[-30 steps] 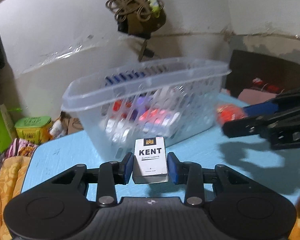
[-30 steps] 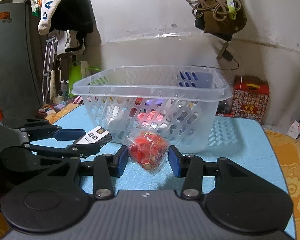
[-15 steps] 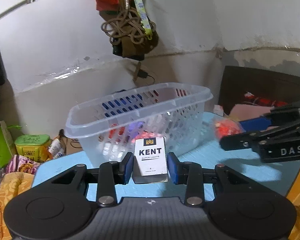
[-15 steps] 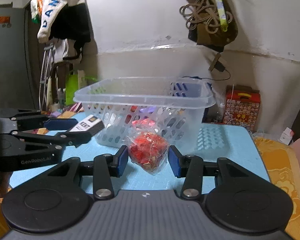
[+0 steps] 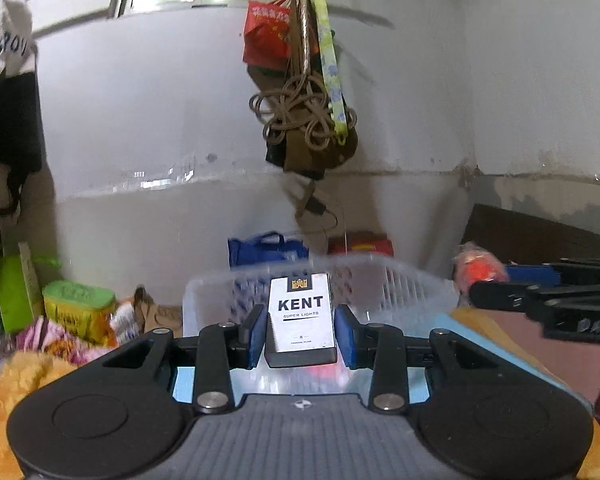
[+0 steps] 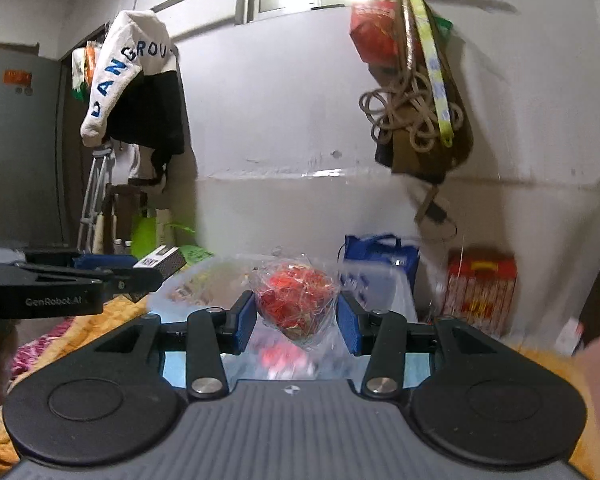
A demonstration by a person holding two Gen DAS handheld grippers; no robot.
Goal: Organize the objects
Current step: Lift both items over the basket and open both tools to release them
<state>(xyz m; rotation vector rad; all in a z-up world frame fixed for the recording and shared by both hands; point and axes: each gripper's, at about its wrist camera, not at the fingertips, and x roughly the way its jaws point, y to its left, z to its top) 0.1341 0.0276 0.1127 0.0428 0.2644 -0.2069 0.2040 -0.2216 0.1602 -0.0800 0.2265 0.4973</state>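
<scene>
Rising since a second ago, both grippers now look over the rim of the clear perforated plastic basket (image 5: pixel 384 280) instead of facing its side wall; the basket has dropped low in both wrist views and more of the white wall, the window and the hanging things shows above it. The grips themselves are unchanged.

The left gripper (image 5: pixel 301 330) is clamped on one white cigarette pack printed "KENT SUPER LIGHTS" (image 5: pixel 301 316), its blue pads pressing the pack's two long sides. The pack stands upright, front face to the camera, with a dark crest panel at the top and a grey bottom edge; it hangs in front of the basket's near rim, above the basket. The right gripper (image 6: pixel 296 318) is closed on one small clear plastic bag of crumpled red-orange contents (image 6: pixel 296 300), the wrinkled film bulging between the blue pads; it too sits over the basket's near edge, and blurred red and white items show inside the basket below it.

Counted: two grippers, one basket, one pack, one red bag. Each gripper also shows in the other's view, the right one to the right of the basket in the left wrist view, the left one to the left of the basket in the right wrist view. Behind the basket stand one blue bag (image 6: pixel 380 252) and one red patterned box (image 6: pixel 480 288); above the basket a coil of brown rope (image 5: pixel 300 120) hangs on the wall.
</scene>
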